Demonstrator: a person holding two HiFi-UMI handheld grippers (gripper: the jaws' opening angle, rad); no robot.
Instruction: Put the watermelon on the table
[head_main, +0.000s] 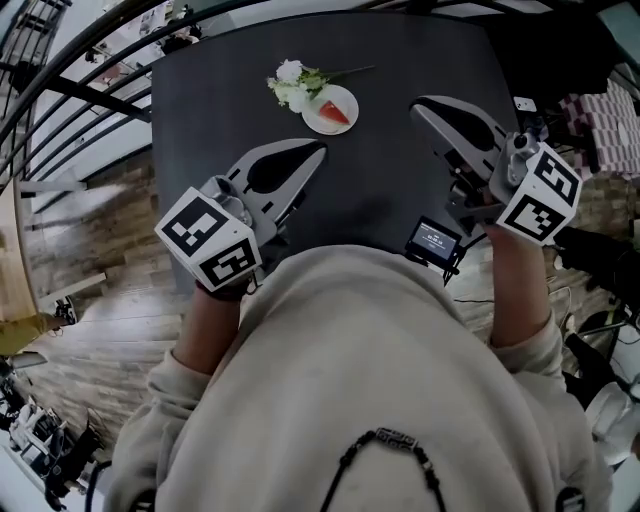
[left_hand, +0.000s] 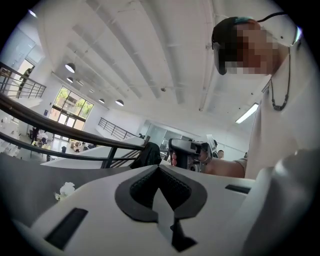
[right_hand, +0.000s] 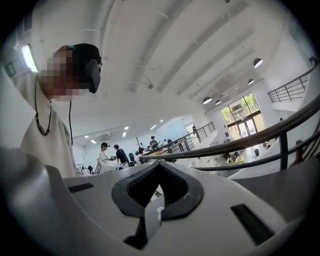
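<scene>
A red watermelon slice (head_main: 336, 113) lies on a small white plate (head_main: 313, 122) at the far middle of the dark table (head_main: 380, 185), beside a white flower sprig (head_main: 293, 84). In the head view my left gripper (head_main: 318, 150) hovers just short of the plate, its jaws closed tip to tip with nothing between them. My right gripper (head_main: 418, 103) hangs to the right of the plate, likewise shut and empty. The left gripper view looks level across the room: shut jaws (left_hand: 159, 167), the flowers (left_hand: 65, 190) low at the left, and the right gripper's handle (left_hand: 187, 152) beyond. The right gripper view shows its own closed jaws (right_hand: 159, 164).
A small device with a lit screen (head_main: 433, 240) sits at the table's near edge. A black railing (head_main: 70, 90) runs along the left over a wooden floor (head_main: 90, 300). Checkered fabric (head_main: 610, 120) and clutter lie to the right. People (right_hand: 112, 152) stand far off.
</scene>
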